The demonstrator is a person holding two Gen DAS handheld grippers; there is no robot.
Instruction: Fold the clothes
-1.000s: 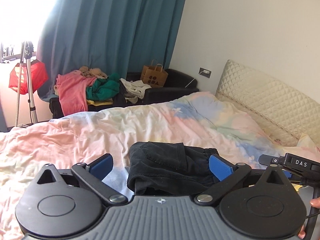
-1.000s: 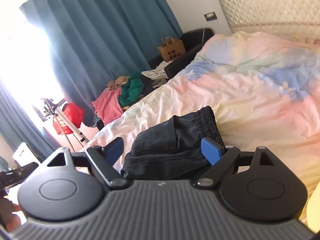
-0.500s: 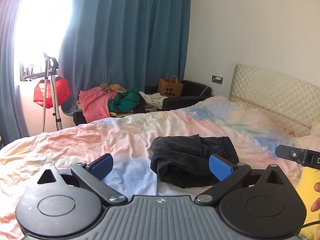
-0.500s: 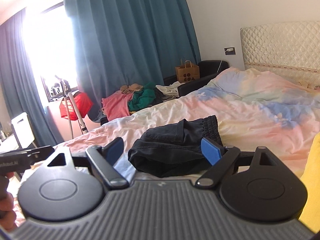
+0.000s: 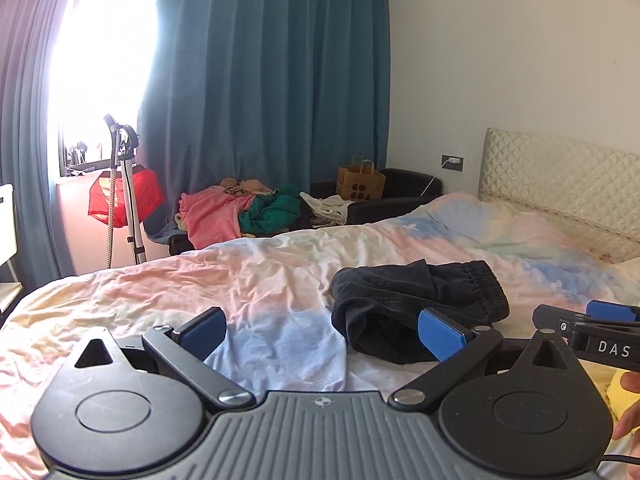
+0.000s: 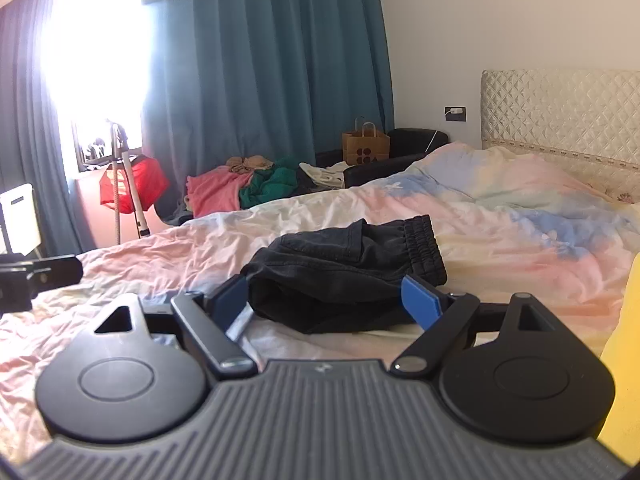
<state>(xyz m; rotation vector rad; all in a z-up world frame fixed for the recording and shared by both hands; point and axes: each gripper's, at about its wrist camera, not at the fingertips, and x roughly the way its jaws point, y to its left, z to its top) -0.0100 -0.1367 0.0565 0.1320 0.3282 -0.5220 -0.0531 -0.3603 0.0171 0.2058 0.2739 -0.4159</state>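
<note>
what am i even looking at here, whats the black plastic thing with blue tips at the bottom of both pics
That black thing is a hand-held gripper: a two-finger clamp that a person carries, one in each hand. There is no robot arm. Each gripper has a wide-angle camera looking forward along its fingers, so each picture shows its own gripper at the bottom.

One picture is from the left gripper; at its right edge you can see the right gripper's tip and part of the person's hand. The other picture is from the right gripper.

Both look across a bed with a pastel duvet. On it lies a pair of dark shorts, folded into a compact bundle with the elastic waistband on the right.

Both grippers are open and hold nothing. A pile of clothes sits on a dark seat behind the bed.
</note>
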